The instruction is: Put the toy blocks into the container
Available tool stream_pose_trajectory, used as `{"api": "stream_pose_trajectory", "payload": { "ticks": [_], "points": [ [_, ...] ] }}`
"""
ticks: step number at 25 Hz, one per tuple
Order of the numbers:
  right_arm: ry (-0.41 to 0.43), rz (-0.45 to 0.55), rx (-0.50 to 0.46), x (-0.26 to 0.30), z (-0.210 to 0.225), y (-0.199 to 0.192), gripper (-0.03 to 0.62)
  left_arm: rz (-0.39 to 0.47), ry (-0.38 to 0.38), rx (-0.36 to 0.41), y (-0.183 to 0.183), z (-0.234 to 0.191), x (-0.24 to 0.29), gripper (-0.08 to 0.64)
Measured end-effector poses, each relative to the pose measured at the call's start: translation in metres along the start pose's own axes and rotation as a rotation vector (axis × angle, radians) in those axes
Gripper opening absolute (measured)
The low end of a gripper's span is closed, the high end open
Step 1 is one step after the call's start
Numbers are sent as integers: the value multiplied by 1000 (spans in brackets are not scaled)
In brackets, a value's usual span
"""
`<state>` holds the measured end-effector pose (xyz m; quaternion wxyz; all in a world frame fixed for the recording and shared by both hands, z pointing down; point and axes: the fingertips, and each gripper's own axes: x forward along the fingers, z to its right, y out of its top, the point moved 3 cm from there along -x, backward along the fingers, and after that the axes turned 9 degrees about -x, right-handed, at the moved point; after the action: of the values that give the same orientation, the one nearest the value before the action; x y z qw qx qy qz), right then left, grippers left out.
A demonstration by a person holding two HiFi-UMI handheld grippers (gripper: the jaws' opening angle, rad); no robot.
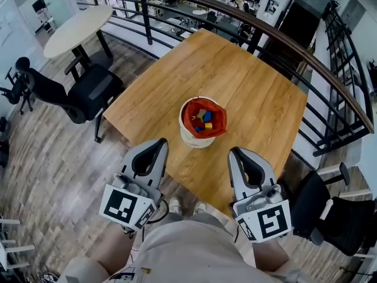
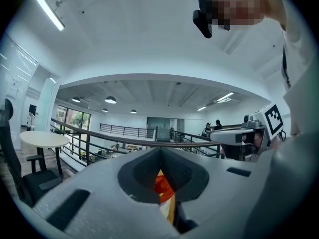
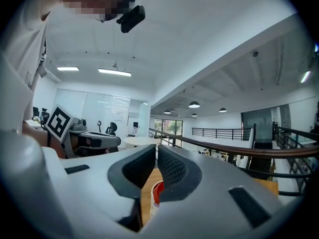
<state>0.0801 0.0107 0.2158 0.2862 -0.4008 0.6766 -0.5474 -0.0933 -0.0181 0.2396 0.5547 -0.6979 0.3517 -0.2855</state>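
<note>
A white container [image 1: 189, 135] with a red lining stands in the middle of the wooden table [image 1: 235, 75]. Several coloured toy blocks [image 1: 204, 119] lie inside it. My left gripper [image 1: 158, 144] hovers at the table's near edge, left of the container, with its jaws shut and empty. My right gripper [image 1: 234, 152] hangs over the near edge to the container's right, also shut and empty. In the left gripper view the closed gripper [image 2: 160, 151] frames the red container [image 2: 162, 185] below its tips. The right gripper view shows its shut gripper [image 3: 155, 148] with the container [image 3: 156, 195] beyond.
A black office chair [image 1: 82, 93] stands left of the table and another black chair [image 1: 330, 211] at the right. A round white table [image 1: 76, 28] is at the back left. A dark curved railing [image 1: 283, 37] runs behind the table. My legs fill the bottom of the head view.
</note>
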Motion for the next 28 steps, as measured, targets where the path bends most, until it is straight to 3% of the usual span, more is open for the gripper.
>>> {"api": "stream_pose_trajectory", "payload": {
  "ticks": [10,28],
  "points": [
    [3,11,69,-26,-18,-12,23,-27,-29,14,-15,22,-15,12],
    [38,8,98,-31,-33,-13,21,-44,-47,3,-18,37,-28,12]
  ]
}}
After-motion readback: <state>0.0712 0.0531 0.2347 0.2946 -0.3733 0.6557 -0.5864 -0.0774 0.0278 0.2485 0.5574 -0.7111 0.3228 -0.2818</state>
